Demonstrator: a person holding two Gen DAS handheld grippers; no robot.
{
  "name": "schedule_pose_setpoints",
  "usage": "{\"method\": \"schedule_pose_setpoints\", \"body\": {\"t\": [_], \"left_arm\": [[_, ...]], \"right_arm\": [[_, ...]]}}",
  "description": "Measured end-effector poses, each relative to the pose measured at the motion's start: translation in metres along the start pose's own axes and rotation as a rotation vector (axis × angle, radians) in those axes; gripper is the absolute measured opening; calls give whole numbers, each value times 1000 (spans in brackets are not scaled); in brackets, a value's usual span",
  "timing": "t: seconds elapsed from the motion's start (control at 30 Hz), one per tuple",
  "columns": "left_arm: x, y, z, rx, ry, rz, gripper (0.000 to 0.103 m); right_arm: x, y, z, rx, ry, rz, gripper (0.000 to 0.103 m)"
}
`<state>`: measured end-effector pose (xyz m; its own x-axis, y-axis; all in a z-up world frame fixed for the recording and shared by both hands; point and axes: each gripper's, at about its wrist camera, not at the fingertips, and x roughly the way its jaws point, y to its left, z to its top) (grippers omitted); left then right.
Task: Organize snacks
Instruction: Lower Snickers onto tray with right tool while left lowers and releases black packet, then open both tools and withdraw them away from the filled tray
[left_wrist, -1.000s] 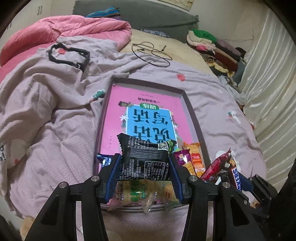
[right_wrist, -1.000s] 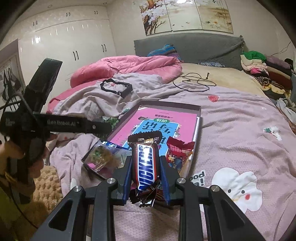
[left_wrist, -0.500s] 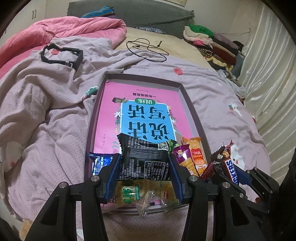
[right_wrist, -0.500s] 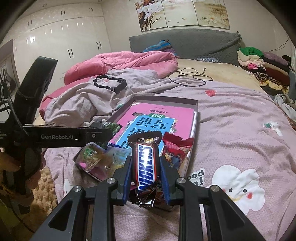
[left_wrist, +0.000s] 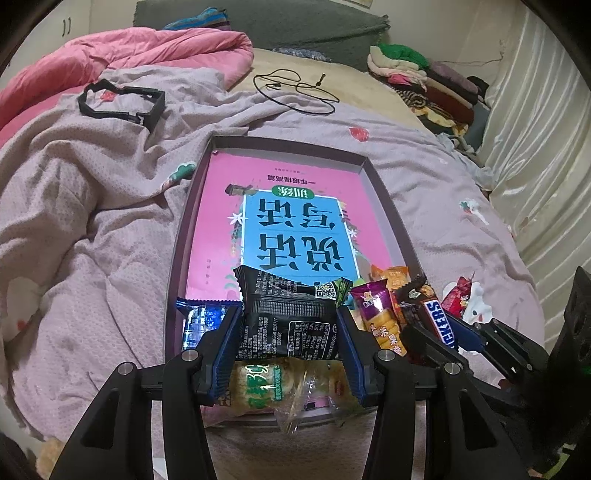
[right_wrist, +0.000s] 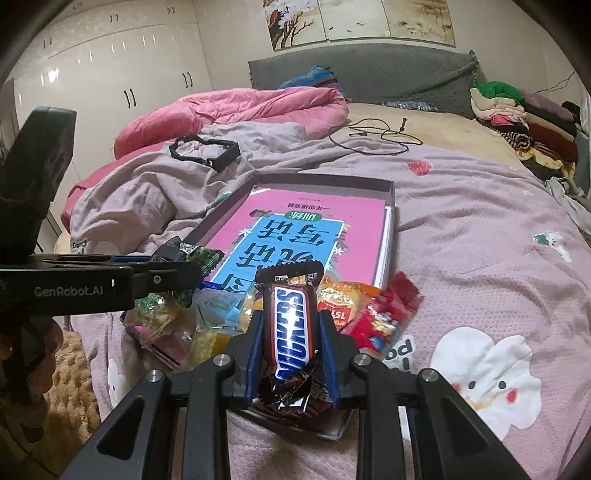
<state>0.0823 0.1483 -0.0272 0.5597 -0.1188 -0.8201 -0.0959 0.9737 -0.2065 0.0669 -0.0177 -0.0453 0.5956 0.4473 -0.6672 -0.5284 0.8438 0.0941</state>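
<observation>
The black snack packet (left_wrist: 290, 317) sits clamped between the blue pads of the left claw (left_wrist: 290, 332), above the near end of the shallow box (left_wrist: 388, 206) on the bed (left_wrist: 92, 221). The Snickers bar (right_wrist: 293, 325) stands lengthwise in the grip of the right claw (right_wrist: 293, 354), over the box's near right corner. Under both lie loose snacks: a green-lettered clear packet (left_wrist: 258, 384), a purple-topped packet (left_wrist: 376, 317) and a red packet (right_wrist: 384, 317). A pink book (left_wrist: 288, 206) lines the box.
</observation>
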Motion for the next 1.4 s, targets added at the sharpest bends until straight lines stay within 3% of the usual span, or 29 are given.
{"method": "schedule_pose_setpoints", "body": {"t": [0.33,0.53,0.73,0.9,1.07,1.4], "left_arm": [[2,0,0,4,12,7,55],[-1,-3,0,16,6,10,61],[-17,-4,3,7,-45,-11,73],[-47,-8,3,-1,-117,-5,77],[-76,-23,-21,-3,-176,25,82],[-84,-35,-75,-7,-123,131,84]], "right_arm": [[-12,9,2,-37,-46,8,33],[-26,11,5,-47,-81,0,41],[-48,10,6,-41,-137,-7,48],[-76,11,8,-46,-206,-10,61],[-102,10,4,-37,-232,-29,75],[-127,-2,-31,15,-161,-76,87]]}}
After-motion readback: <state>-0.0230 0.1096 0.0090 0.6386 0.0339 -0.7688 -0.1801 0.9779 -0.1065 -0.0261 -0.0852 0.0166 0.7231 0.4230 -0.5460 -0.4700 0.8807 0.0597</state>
